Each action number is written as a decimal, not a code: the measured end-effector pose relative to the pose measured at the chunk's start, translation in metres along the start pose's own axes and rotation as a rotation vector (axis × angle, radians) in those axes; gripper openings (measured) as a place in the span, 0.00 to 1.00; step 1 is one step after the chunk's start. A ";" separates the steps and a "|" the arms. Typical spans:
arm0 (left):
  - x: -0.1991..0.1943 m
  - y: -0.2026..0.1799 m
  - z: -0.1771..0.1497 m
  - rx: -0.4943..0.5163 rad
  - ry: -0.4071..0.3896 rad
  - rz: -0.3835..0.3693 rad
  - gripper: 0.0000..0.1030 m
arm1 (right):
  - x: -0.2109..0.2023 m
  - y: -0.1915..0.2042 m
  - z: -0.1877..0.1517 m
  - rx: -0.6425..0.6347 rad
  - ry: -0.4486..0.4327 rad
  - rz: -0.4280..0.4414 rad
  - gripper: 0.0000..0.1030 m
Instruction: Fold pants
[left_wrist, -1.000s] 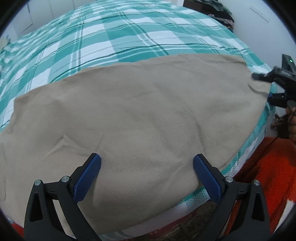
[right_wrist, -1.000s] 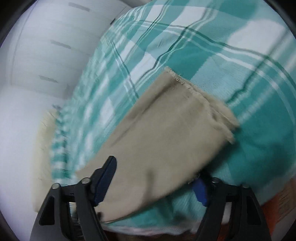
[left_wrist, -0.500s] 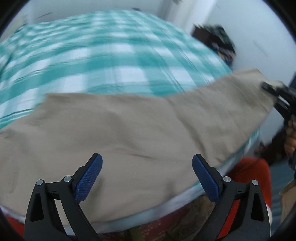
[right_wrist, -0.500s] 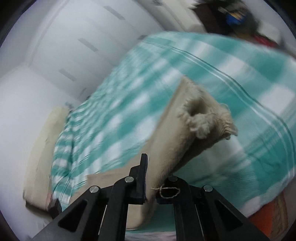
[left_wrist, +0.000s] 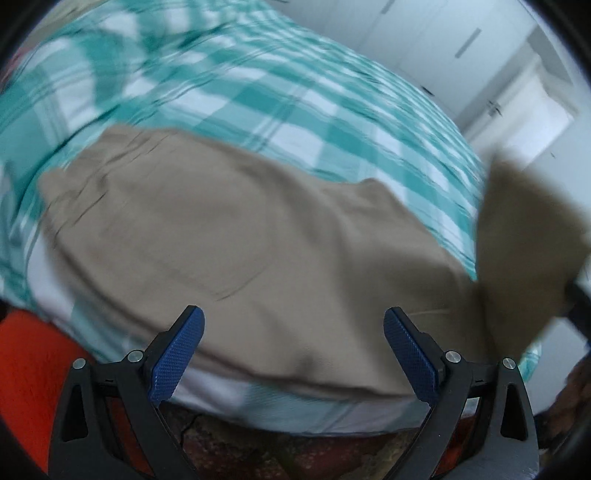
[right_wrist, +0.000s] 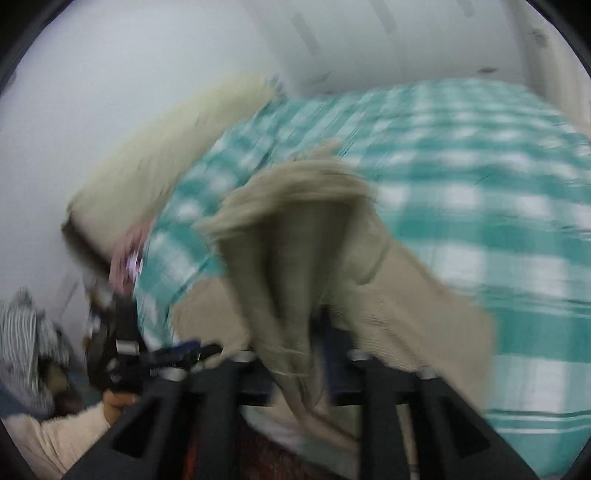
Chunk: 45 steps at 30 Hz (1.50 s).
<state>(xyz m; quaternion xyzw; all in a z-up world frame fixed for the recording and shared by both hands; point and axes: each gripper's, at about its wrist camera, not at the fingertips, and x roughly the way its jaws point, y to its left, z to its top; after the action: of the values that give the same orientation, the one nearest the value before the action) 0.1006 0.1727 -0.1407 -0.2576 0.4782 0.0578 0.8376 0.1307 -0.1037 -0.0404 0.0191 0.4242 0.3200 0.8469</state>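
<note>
The tan pants (left_wrist: 229, 240) lie flat across the near edge of the bed. My left gripper (left_wrist: 293, 354) is open and empty, its blue pads hovering just above the pants near the bed's edge. My right gripper (right_wrist: 295, 354) is shut on the hem end of the pants (right_wrist: 295, 229), which is lifted off the bed and bunched up in front of the camera. That lifted end also shows at the right of the left wrist view (left_wrist: 528, 240). Both views are motion-blurred.
The bed has a teal and white plaid cover (left_wrist: 258, 92) and a cream pillow (right_wrist: 166, 147) at its head. White wardrobe doors (left_wrist: 461, 44) stand behind. An orange rug (left_wrist: 33, 354) lies on the floor. The left gripper and hand show in the right view (right_wrist: 122, 347).
My right gripper closed on the pant hem and lifted it up and over toward the left. My left gripper swung left along the bed edge, staying open.
</note>
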 end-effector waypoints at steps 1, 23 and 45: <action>0.001 0.009 -0.004 -0.015 -0.001 0.006 0.95 | 0.023 0.010 -0.012 -0.017 0.049 0.010 0.73; 0.015 -0.010 -0.013 0.095 -0.010 -0.038 0.95 | -0.035 -0.120 -0.104 0.120 -0.134 -0.512 0.74; 0.012 -0.016 -0.015 0.120 -0.032 -0.029 0.95 | -0.038 -0.100 -0.099 0.052 -0.212 -0.506 0.74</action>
<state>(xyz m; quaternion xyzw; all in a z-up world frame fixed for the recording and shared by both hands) 0.1006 0.1500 -0.1515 -0.2130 0.4635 0.0212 0.8599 0.0942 -0.2287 -0.1074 -0.0323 0.3328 0.0834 0.9388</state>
